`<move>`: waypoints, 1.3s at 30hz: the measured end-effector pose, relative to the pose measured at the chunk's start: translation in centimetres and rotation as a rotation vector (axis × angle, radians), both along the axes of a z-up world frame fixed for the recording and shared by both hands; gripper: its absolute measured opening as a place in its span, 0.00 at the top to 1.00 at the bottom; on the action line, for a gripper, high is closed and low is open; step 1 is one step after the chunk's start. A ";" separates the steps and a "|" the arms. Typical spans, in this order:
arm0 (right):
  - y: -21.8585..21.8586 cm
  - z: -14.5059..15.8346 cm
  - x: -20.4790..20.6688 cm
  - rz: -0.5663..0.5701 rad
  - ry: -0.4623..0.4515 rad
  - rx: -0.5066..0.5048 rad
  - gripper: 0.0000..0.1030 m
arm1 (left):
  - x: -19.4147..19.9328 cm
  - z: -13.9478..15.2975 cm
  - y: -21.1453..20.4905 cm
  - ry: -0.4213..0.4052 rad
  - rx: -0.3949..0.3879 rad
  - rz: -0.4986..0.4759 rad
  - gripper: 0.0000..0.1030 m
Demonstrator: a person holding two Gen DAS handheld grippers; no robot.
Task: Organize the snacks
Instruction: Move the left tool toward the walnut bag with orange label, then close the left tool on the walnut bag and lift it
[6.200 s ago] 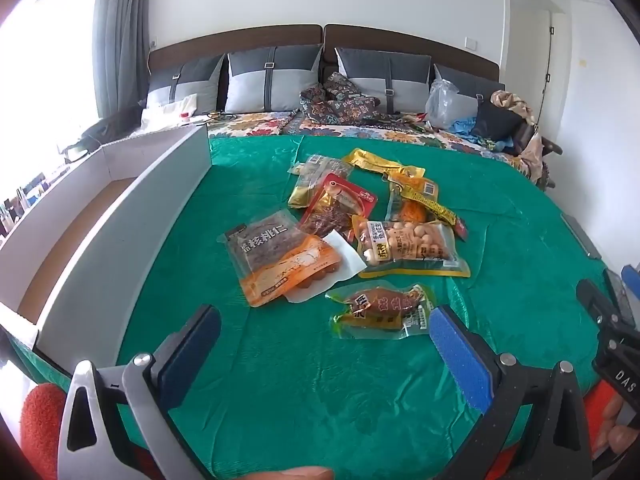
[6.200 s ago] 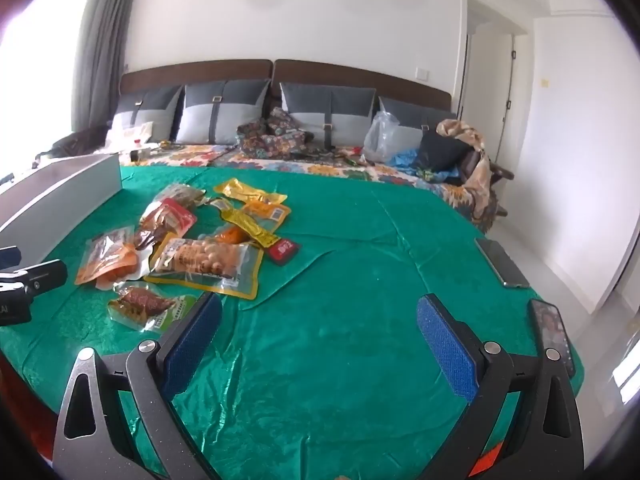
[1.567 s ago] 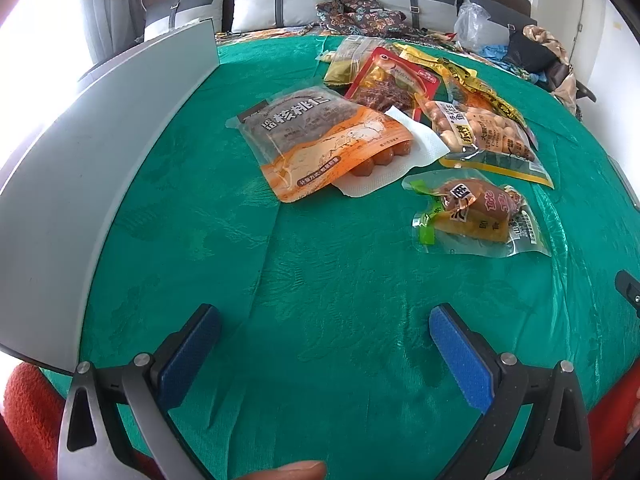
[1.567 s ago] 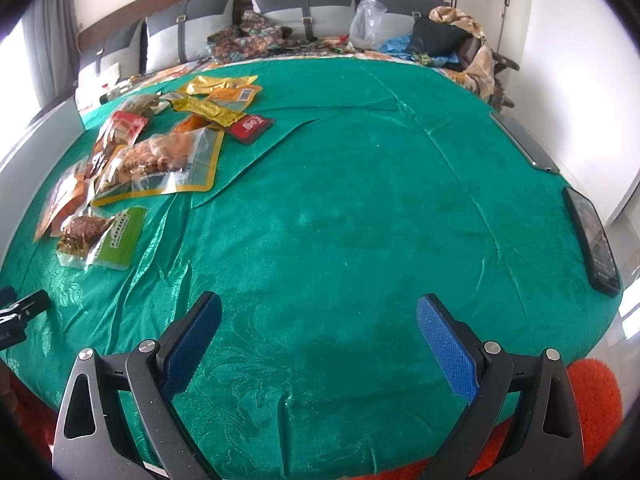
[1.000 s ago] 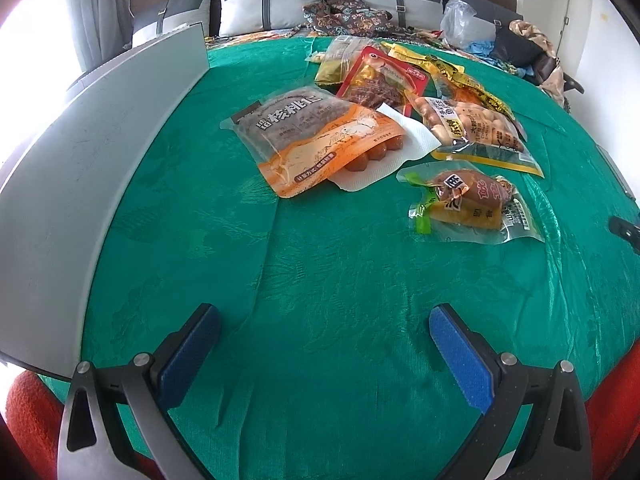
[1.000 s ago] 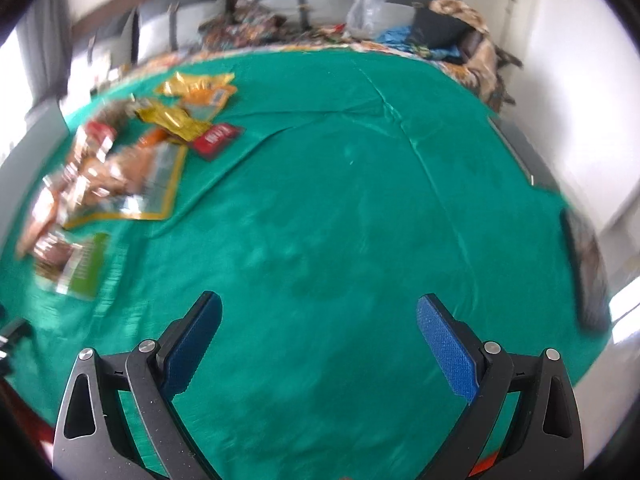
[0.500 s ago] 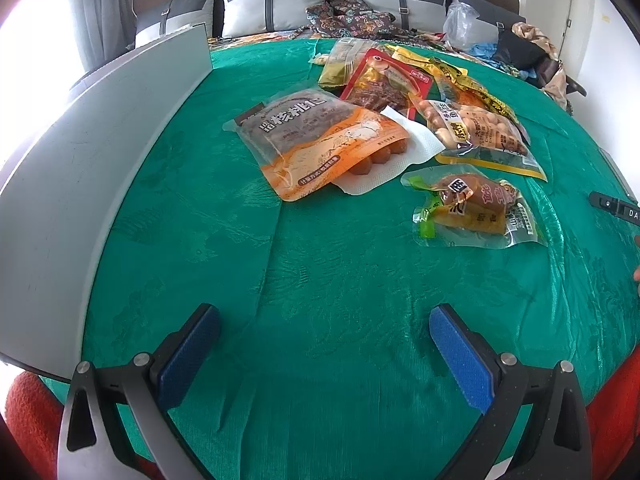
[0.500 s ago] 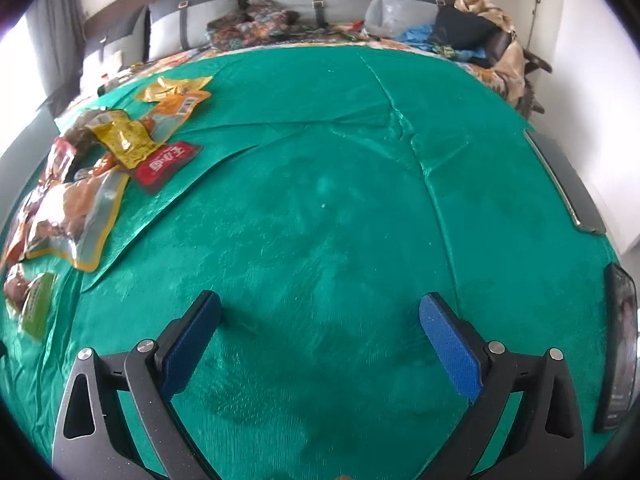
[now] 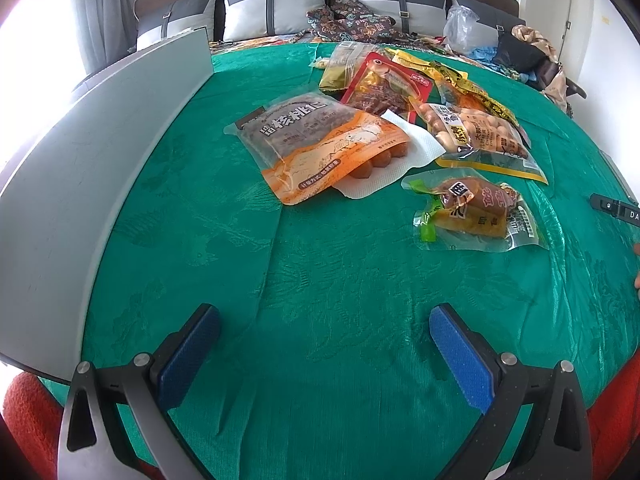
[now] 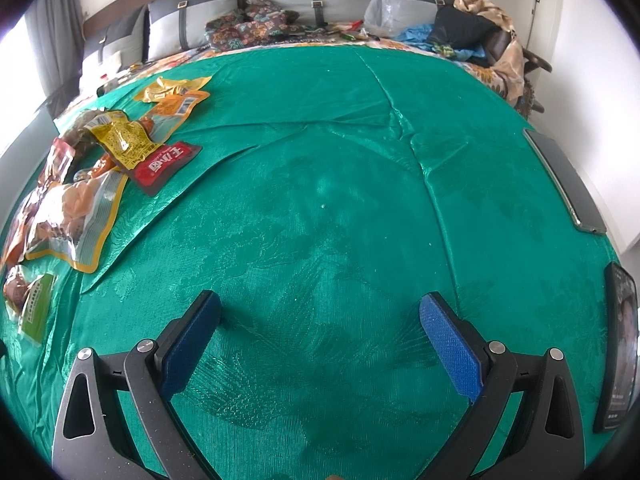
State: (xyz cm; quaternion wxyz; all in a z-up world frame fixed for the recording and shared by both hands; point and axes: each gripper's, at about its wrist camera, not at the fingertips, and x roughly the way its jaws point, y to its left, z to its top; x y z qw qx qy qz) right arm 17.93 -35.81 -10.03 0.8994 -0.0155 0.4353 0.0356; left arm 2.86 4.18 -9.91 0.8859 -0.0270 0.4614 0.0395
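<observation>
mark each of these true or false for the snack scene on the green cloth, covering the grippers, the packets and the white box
1. Both grippers are open and empty. True: left gripper, right gripper.
2. The orange walnut packet partly covers a white napkin. True.
3. The white box lies right of the snacks. False: it lies to their left.
4. The right gripper is clamped on the red packet. False: that packet lies on the green cloth, away from it.
5. The snacks are already in the box. False: they lie on the cloth.
</observation>
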 end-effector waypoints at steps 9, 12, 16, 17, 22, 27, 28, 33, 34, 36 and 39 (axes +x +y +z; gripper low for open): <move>0.0 0.0 0.0 0.000 0.000 0.000 0.02 | 0.1 0.0 0.0 0.005 0.000 -0.001 0.00; 0.0 0.0 0.0 0.000 0.000 0.000 0.02 | 0.2 0.0 0.0 0.012 -0.002 -0.001 0.00; 0.0 0.0 0.0 0.000 0.000 0.000 0.02 | 0.4 0.1 0.0 0.030 -0.007 -0.006 0.00; -0.1 0.0 0.0 0.000 0.000 0.000 0.02 | 0.4 0.1 0.1 0.032 -0.008 -0.010 0.00; -0.1 0.0 0.0 0.001 0.000 0.000 0.02 | 0.4 0.1 0.2 0.048 -0.013 -0.023 0.00; -0.1 0.0 0.0 0.001 0.000 0.000 0.02 | 2.5 1.0 1.5 0.130 -0.136 -0.008 0.00; -0.1 0.0 0.0 0.001 -0.001 0.000 0.02 | 3.4 1.7 2.2 0.127 -0.196 0.006 0.00; -0.1 0.1 0.0 0.001 -0.001 0.000 0.02 | 9.6 4.9 4.0 0.093 -0.278 0.061 0.00; -0.2 0.0 0.1 0.001 -0.001 0.000 0.02 | 11.3 5.1 4.2 0.104 -0.266 0.076 0.00; -0.2 0.0 0.1 0.001 -0.001 0.000 0.02 | 13.8 4.7 4.4 0.132 -0.243 0.112 0.00; -0.1 0.1 0.0 0.001 -0.001 0.000 0.02 | 16.9 2.6 4.4 0.213 -0.178 0.160 0.00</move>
